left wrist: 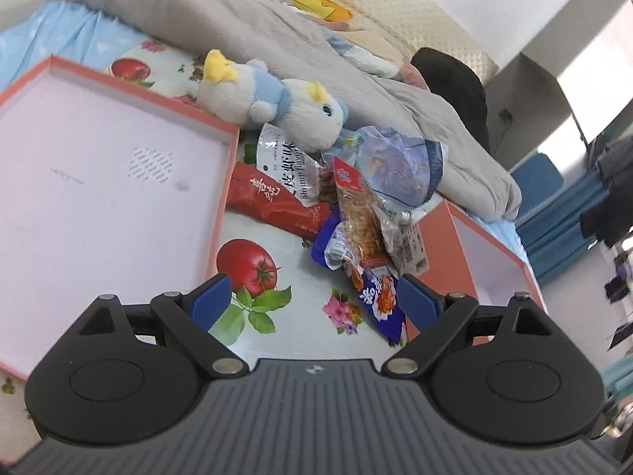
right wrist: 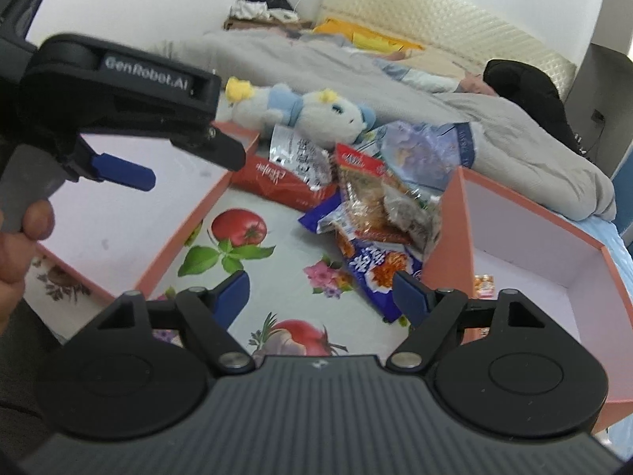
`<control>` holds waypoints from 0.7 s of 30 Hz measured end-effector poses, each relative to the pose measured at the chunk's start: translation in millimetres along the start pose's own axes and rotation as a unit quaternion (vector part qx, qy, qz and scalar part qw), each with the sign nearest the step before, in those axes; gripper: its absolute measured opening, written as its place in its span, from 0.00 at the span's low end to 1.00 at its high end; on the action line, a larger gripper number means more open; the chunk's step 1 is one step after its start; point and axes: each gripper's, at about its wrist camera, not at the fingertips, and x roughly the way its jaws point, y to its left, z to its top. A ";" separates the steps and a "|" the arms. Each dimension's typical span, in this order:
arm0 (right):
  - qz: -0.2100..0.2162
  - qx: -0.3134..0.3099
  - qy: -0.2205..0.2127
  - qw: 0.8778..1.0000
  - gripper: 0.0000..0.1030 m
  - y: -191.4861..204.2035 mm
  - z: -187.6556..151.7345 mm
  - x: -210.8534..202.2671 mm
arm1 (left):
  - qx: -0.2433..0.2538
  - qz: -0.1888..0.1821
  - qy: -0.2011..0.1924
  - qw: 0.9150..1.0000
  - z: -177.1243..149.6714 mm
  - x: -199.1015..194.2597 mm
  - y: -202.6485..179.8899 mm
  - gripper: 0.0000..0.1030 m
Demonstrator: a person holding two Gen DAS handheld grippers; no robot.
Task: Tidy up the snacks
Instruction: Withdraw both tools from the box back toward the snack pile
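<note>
A heap of snack packets lies on the flowered cloth between two pink boxes. It holds a red packet (left wrist: 273, 202) (right wrist: 277, 186), a white shrimp packet (left wrist: 285, 162), a pale blue bag (left wrist: 399, 162) (right wrist: 427, 150), a clear orange packet (left wrist: 356, 217) (right wrist: 368, 202) and a dark blue packet (left wrist: 379, 301) (right wrist: 376, 273). My left gripper (left wrist: 314, 297) (right wrist: 196, 168) is open, near the left box (left wrist: 99, 138) (right wrist: 118, 229). My right gripper (right wrist: 322, 297) is open just short of the heap, with the dark blue packet by its right finger. Neither holds anything.
The right box (left wrist: 490, 261) (right wrist: 534, 245) holds one small packet (right wrist: 484, 285). A plush toy (left wrist: 277, 103) (right wrist: 308, 114) lies behind the heap against a grey blanket (left wrist: 237, 19). A hand (right wrist: 19, 245) grips the left tool.
</note>
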 end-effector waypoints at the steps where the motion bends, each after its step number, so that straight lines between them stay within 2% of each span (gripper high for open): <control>1: -0.001 -0.005 0.003 1.000 0.77 2.3 0.1 5.1 | -0.004 -0.004 -0.001 1.000 1.3 4.7 3.2 0.90; 7: -0.014 -0.041 0.018 0.999 0.72 9.5 2.9 43.0 | -0.007 -0.040 -0.015 0.999 12.0 33.8 10.8 0.90; 11: -0.037 -0.049 0.020 0.998 0.72 7.5 9.0 67.9 | 0.016 -0.040 -0.014 0.999 24.6 56.3 10.4 0.90; 14: -0.049 -0.055 0.033 0.997 0.70 2.6 12.5 88.1 | 0.066 -0.036 0.006 0.997 35.1 75.4 6.4 0.90; 16: -0.047 -0.058 0.040 0.996 0.70 -0.4 12.9 99.2 | 0.107 -0.015 0.022 0.994 41.9 89.9 3.9 0.90; 21: -0.044 -0.067 0.048 0.996 0.69 -6.8 13.6 121.0 | 0.223 0.022 0.052 0.973 55.3 117.3 -4.6 0.90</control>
